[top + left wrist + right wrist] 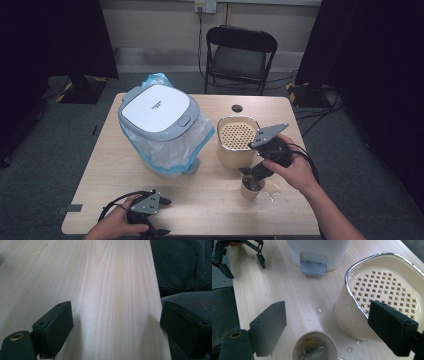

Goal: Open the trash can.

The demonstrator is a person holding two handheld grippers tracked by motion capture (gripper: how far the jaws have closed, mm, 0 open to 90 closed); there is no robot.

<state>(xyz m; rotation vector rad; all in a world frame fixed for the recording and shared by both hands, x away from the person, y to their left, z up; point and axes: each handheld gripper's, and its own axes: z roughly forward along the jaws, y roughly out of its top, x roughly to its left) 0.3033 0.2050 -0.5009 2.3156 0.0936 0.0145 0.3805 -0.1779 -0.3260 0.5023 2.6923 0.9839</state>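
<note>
Desk [200, 200]: light wood, with a lidded bin, a cream container and a small cup on it.

Bin [159, 112]: white with a grey lid, lined with a clear bag edged in blue, standing at the left-centre of the desk. Its grey foot pedal [313, 267] faces the near side, as seen in the right gripper view.

Container [237, 142]: cream, with a metal rim and a perforated insert of small cross-shaped holes. It stands right of the bin, apart from it.

Cup [251, 186]: small and cream, just in front of the container near the desk's front-right area. It holds dark liquid with something sunk in it [314, 350]. Water droplets [319, 310] lie on the desk around the cup and the container base.

Right gripper [255, 172]: held in the right hand [295, 170], directly above the cup. Its fingers [270, 327] are spread wide, one to each side of the cup, gripping nothing.

Left gripper [160, 216]: held in the left hand [117, 227] at the front-left edge of the desk, well apart from the bin. Its fingers [56, 325] are wide apart over bare wood and hold nothing; one finger overhangs the desk edge.

Chair [240, 55]: black, folding, behind the desk.
</note>
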